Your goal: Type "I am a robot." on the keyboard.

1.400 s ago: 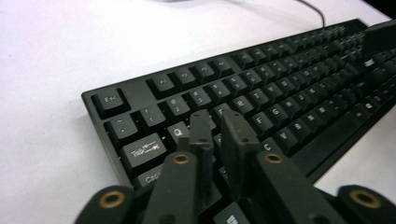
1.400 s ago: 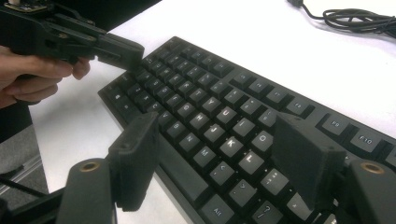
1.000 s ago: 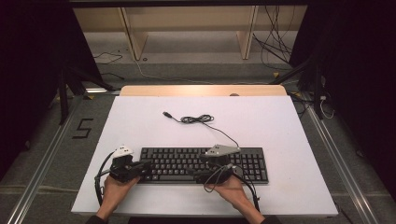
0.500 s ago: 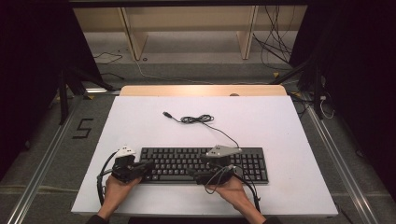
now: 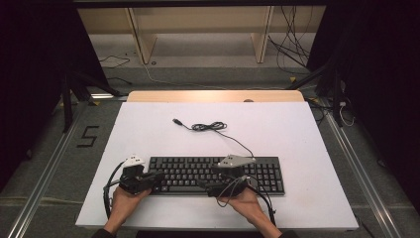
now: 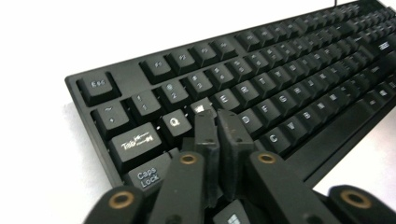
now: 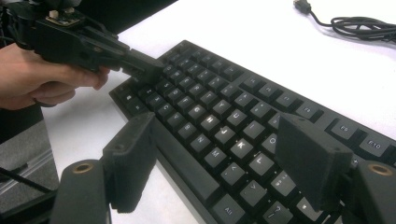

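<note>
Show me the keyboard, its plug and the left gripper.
keyboard point(image 5: 257, 173), high view, number keys at its right end
plug point(image 5: 176, 121), high view, cable's free tip
left gripper point(image 6: 217, 114), left gripper view, jaw tips

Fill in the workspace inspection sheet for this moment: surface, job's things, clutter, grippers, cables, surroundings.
Surface: white table, a bare wooden strip along its far edge.
Job's things: black keyboard lying flat near the front edge, keys facing up.
Clutter: nothing seen.
Grippers: left gripper, jaws together with nothing between them, tips over the letter keys near Q at the keyboard's left end; they have just opened a hair. Right gripper, jaws wide apart, over the letter keys, holding nothing.
Cables: the keyboard's cable is loosely bunched behind the keyboard, its plug lying free on the table.
Surroundings: wooden shelf legs, loose wires and a floor mark "5" past the table.
</note>
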